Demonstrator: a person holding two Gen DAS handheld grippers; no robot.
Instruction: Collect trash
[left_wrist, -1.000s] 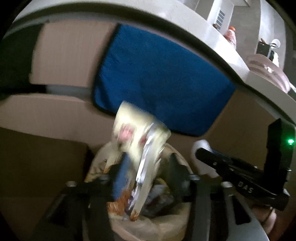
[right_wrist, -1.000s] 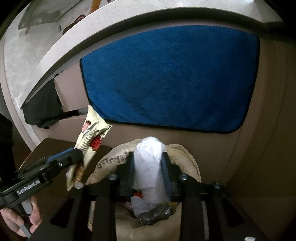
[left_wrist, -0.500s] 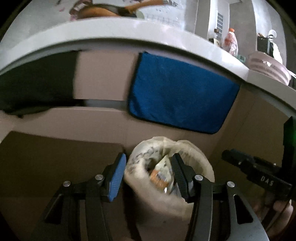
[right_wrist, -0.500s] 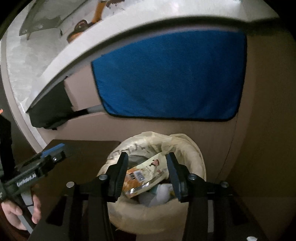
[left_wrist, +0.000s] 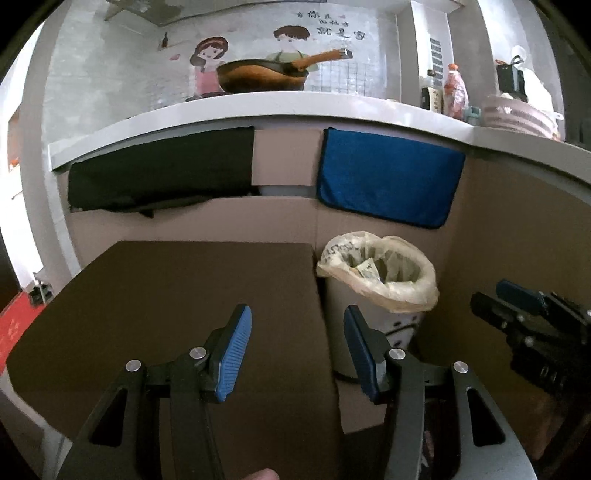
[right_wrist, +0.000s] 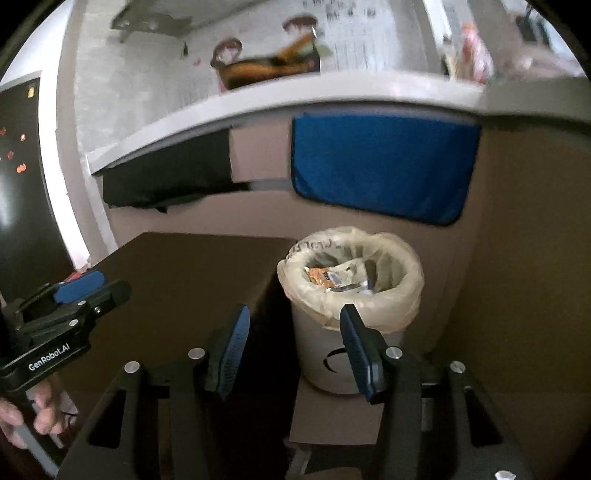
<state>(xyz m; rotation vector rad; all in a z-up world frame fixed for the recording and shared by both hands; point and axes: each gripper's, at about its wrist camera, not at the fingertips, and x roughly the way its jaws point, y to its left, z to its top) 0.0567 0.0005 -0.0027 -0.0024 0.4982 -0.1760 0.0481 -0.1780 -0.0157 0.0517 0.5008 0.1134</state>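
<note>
Both the left tongs (left_wrist: 297, 349) and right tongs (right_wrist: 293, 347) are empty; the left gape wide, the right are opening. Crumpled snack wrappers (right_wrist: 334, 278), apparently foil, lie inside the white bag-lined bin (right_wrist: 351, 295) beside the brown cardboard worktop (left_wrist: 177, 295).

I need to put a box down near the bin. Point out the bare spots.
The dark brown tabletop is bare, bordered by the cardboard wall behind and the lined trash bin on its right. The bin holds wrappers. Tight spot: the bin's corner between table edge and cardboard. Left gripper and right gripper are empty.
</note>
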